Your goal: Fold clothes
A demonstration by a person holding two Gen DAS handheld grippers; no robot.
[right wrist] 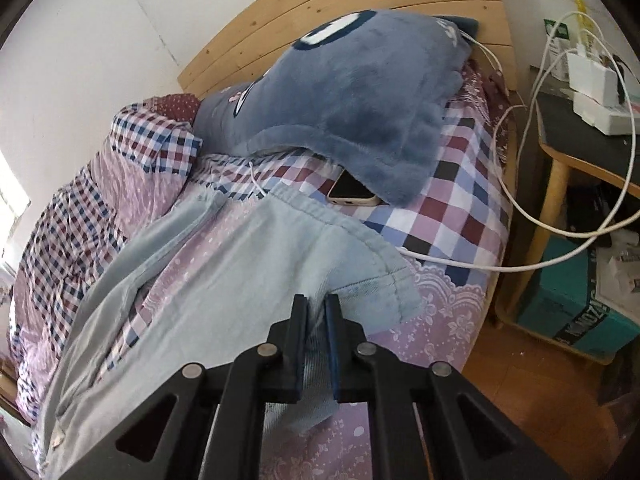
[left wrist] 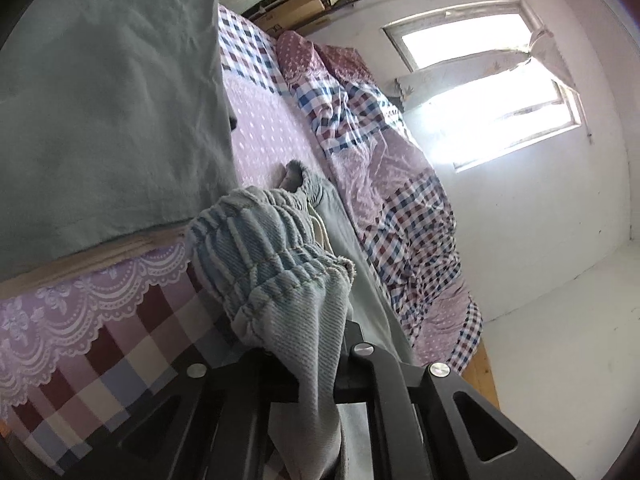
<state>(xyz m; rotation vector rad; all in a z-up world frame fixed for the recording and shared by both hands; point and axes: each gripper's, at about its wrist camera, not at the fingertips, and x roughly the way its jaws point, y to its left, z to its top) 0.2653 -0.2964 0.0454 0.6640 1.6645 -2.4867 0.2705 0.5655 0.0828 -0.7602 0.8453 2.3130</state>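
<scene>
Gripping the jeans (right wrist: 248, 264) on the bed (right wrist: 460, 200), left gripper (left wrist: 320, 364) pinches the waistband and right gripper (right wrist: 316, 312) the hem; lifting could snag the cable (right wrist: 448, 262).

The left gripper (left wrist: 320, 364) is tipped a little below level, its black linkage arms spreading out from the bottom of its own view. Its jaws are closed on a bunched fold of the light blue jeans (left wrist: 276, 248), which hides the fingertips almost wholly. The right gripper (right wrist: 316, 320) points more steeply downward. Its two fingers (right wrist: 298, 344) stand upright and parallel, close together, with only a narrow slit between them, and they pinch the hem of the jeans, a strip of which hangs down between the pads.
</scene>
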